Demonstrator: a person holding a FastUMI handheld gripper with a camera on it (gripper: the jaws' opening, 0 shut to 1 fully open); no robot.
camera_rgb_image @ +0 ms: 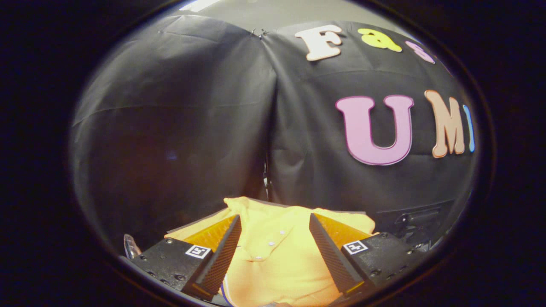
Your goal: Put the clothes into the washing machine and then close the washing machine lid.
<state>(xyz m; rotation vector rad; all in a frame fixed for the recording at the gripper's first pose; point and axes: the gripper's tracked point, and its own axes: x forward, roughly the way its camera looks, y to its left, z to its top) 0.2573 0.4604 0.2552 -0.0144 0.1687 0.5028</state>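
Lying between the two fingers of the tongs (275, 251) and reaching a little past their tips is a yellow shirt (273, 260), soft and rumpled, with a placket of small pale buttons running up its middle and a collar at the far end. The tongs stand spread apart, a finger on each side of the cloth; contact unclear. They are aimed level at the black cloth wall (179, 128).
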